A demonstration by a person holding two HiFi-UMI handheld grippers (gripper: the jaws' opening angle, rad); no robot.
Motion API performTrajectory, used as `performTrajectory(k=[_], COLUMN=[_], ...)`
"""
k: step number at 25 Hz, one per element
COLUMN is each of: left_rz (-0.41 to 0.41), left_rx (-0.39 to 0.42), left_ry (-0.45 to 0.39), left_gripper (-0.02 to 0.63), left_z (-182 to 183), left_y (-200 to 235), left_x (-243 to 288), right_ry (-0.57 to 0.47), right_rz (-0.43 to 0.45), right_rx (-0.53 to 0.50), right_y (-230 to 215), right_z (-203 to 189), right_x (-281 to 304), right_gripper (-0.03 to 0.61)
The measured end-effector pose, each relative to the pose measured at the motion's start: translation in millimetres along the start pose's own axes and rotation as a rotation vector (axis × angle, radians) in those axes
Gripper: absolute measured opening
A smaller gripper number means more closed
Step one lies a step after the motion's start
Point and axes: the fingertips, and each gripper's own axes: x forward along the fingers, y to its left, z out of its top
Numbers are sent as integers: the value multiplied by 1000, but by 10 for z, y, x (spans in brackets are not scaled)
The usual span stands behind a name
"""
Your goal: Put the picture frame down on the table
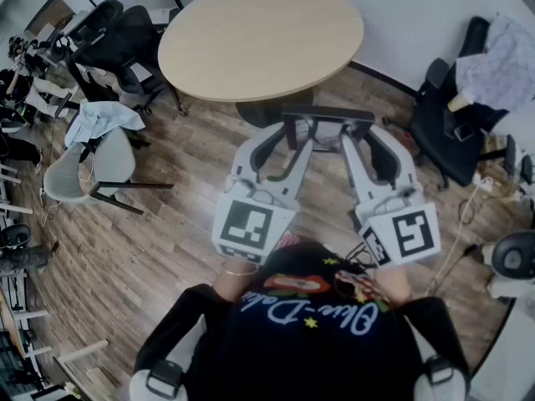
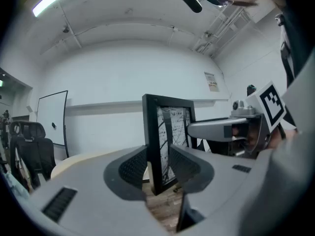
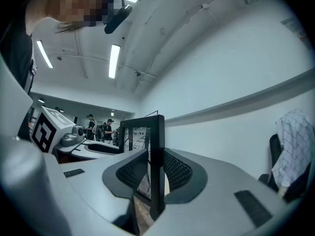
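Observation:
A black picture frame (image 1: 328, 116) with a black-and-white print stands upright in the air, held over the wooden floor just short of the round light-wood table (image 1: 259, 36). My left gripper (image 1: 290, 143) is shut on its left edge and my right gripper (image 1: 354, 143) on its right edge. In the left gripper view the picture frame (image 2: 167, 136) sits between the dark ribbed pads (image 2: 134, 167) of the left gripper (image 2: 160, 170), with the right gripper (image 2: 224, 129) beyond it. In the right gripper view the right gripper (image 3: 156, 173) clamps the picture frame (image 3: 156, 151) edge-on.
Office chairs (image 1: 92, 165) stand at the left, one draped with a light blue cloth (image 1: 100, 119). A black chair (image 1: 456, 132) with a pale cloth on it stands at the right. Cables lie on the floor (image 1: 468, 224). People stand far off in the right gripper view.

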Motion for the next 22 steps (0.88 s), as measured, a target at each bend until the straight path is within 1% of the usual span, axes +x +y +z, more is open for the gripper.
performTrajectory(k=[2,10,13,17,22], left_rz=[0,-3,-7,0,-22], left_rx=[0,5,31,7,56], left_ry=[0,1,3,5,17], left_gripper=[129,129,129,129,129], left_z=[11,47,59,91,118], left_y=[-47,-239,-322,-465,-711], left_x=[25,114,166,232,358], right_ry=[2,-3,-3,-5,-5], right_rz=[0,-6,-8,-6,-19], right_rx=[-28,-39,-41,-41,-18], right_y=[-62,-227,-311,-421,-626], right_z=[-8,-7,-11,-8,-16], right_x=[-39,-190,-258,-369,-569], right_gripper=[83,83,83,83,83])
